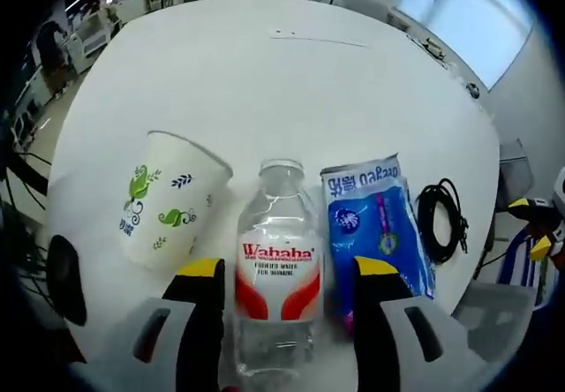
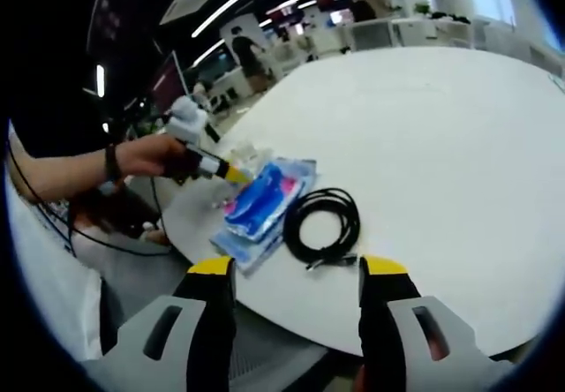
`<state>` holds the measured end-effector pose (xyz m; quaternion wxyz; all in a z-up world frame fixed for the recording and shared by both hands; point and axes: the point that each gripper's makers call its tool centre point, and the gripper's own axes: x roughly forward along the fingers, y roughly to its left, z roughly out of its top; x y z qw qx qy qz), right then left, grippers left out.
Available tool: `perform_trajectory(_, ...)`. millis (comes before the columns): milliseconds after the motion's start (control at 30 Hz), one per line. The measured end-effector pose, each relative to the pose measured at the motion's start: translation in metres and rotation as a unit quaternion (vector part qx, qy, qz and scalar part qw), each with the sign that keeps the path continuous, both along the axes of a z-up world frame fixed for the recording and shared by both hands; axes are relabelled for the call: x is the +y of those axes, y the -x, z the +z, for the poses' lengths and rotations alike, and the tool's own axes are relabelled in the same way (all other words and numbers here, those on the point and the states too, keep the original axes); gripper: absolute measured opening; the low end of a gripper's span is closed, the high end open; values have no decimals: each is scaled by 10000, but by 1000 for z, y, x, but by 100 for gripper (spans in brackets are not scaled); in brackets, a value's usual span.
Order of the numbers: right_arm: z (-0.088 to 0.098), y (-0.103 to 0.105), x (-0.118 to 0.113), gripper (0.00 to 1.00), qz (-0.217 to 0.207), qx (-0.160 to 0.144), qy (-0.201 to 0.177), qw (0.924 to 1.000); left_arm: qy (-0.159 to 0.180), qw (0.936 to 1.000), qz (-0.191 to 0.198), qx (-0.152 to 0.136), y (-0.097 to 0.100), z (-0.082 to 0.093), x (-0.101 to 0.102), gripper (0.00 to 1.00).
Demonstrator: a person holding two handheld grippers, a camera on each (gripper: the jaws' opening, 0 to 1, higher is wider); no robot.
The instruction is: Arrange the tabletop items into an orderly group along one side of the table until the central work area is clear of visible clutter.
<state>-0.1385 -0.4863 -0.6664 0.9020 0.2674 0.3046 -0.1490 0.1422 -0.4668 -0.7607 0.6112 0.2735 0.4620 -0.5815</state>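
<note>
Clear plastic, the Wahaha water bottle (image 1: 279,268) stands low in the middle of your left gripper view, between the apart jaws of your left gripper (image 1: 287,273). A paper cup (image 1: 168,199) lies at its left, a blue packet (image 1: 378,226) at its right, then a black cable (image 1: 441,220). Your right gripper (image 2: 298,270) hangs with jaws apart and empty, below the cable.

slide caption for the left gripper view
Left gripper straddles a Wahaha water bottle, between paper cup and blue packet.
</note>
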Motion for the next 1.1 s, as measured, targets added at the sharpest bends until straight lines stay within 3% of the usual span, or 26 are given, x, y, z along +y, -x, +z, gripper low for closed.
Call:
perform_trajectory(133, -2, 3, -3, 55, -1, 35, -5, 10000, -12, 10000, -26, 29, 1, -7, -1, 49)
perform_trajectory(233, 0, 5, -7, 55, -53, 13, 6, 10000, 197, 9998, -4, -65, -2, -2, -3, 41)
perform_trajectory(533, -4, 9, -8, 54, -59, 11, -26, 10000, 344, 9993, 125, 62, 10, 4, 6, 40)
perform_trajectory(867, -3, 4, -10, 54, -53, -68, -30, 10000, 533, 9980, 309, -104, 11, 4, 31, 40)
perform_trajectory(1100, -4, 2, -7, 54, 17, -79, -35, 10000, 758, 9953, 562, -193, 5, 13, 41, 39)
